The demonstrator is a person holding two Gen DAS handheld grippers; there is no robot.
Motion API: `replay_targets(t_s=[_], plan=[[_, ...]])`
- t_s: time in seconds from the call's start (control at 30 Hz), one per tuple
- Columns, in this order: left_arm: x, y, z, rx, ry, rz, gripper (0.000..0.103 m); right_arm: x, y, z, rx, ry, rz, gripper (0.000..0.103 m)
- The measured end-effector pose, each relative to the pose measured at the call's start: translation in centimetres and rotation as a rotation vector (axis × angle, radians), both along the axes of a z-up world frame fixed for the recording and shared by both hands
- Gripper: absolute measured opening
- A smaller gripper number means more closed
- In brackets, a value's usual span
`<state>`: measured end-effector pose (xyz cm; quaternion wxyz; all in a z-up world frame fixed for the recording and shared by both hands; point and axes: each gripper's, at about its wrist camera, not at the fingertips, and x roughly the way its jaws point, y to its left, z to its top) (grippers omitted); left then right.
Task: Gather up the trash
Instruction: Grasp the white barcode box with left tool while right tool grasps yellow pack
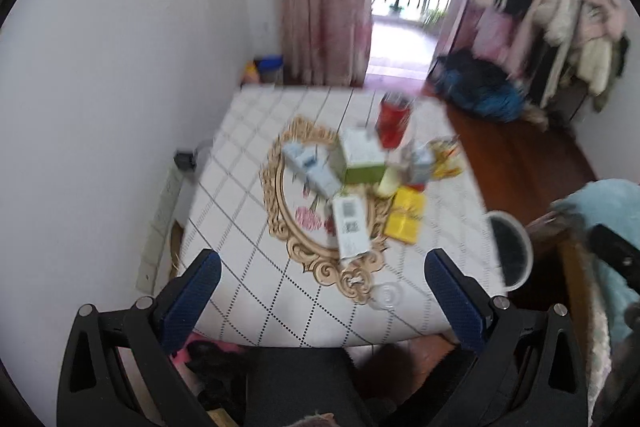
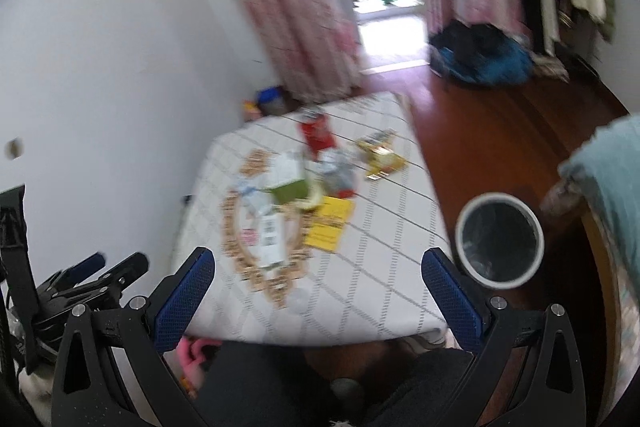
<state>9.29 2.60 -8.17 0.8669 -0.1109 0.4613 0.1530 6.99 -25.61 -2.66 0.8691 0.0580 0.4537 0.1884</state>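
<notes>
A pile of trash lies mid-table: a red can (image 1: 394, 121) (image 2: 317, 134), a green-and-white box (image 1: 362, 157) (image 2: 289, 183), a yellow packet (image 1: 406, 213) (image 2: 329, 223), a white carton with QR codes (image 1: 351, 226) (image 2: 269, 239), a pale blue box (image 1: 310, 169) and a crumpled snack wrapper (image 1: 446, 157) (image 2: 380, 153). A white bin with a black liner (image 2: 500, 241) (image 1: 512, 251) stands on the floor by the table's right edge. My left gripper (image 1: 322, 269) is open above the table's near edge, holding nothing. My right gripper (image 2: 318, 265) is open too, short of the pile.
The table (image 1: 248, 163) (image 2: 384, 267) has a white diamond-pattern cloth with a gold oval frame print and stands against the white wall. A bed with a teal blanket (image 2: 616, 171) is at the right. Clothes hang at back right; a dark bag (image 2: 480, 59) lies on the wood floor.
</notes>
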Motion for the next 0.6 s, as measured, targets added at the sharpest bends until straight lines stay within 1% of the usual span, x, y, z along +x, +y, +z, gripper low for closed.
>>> replay_targets(t_s=[0.1, 0.17, 0.27, 0.33, 0.43, 0.6], plan=[[3.7, 0.8, -4.8, -0.029, 0.104, 0.014, 0.103, 3.8, -0.3, -4.6, -0.028, 0.086, -0.056, 0.102], [6.0, 1.0, -7.9, -0.025, 0.168, 0.018, 0.103, 6.4, -0.4, -7.9, -0.053, 0.154, -0.083, 0.099], [8.8, 0.6, -11.8, -0.016, 0.253, 0.013, 0.103, 9.2, -0.2, -11.8, -0.109, 0.206, -0.100, 0.098], [10.6, 0.6, -14.2, -0.027, 0.300, 0.004, 0.103, 10.6, 0.2, -13.9, -0.140, 0.233, -0.102, 0.098], [12.7, 0.5, -16.7, -0.050, 0.350, -0.011, 0.103, 12.6, 0.8, -17.0, -0.165, 0.292, -0.109, 0.098], [14.8, 0.2, -19.0, -0.085, 0.384, -0.043, 0.102, 14.8, 2.1, -20.0, -0.186, 0.341, -0.106, 0.098]])
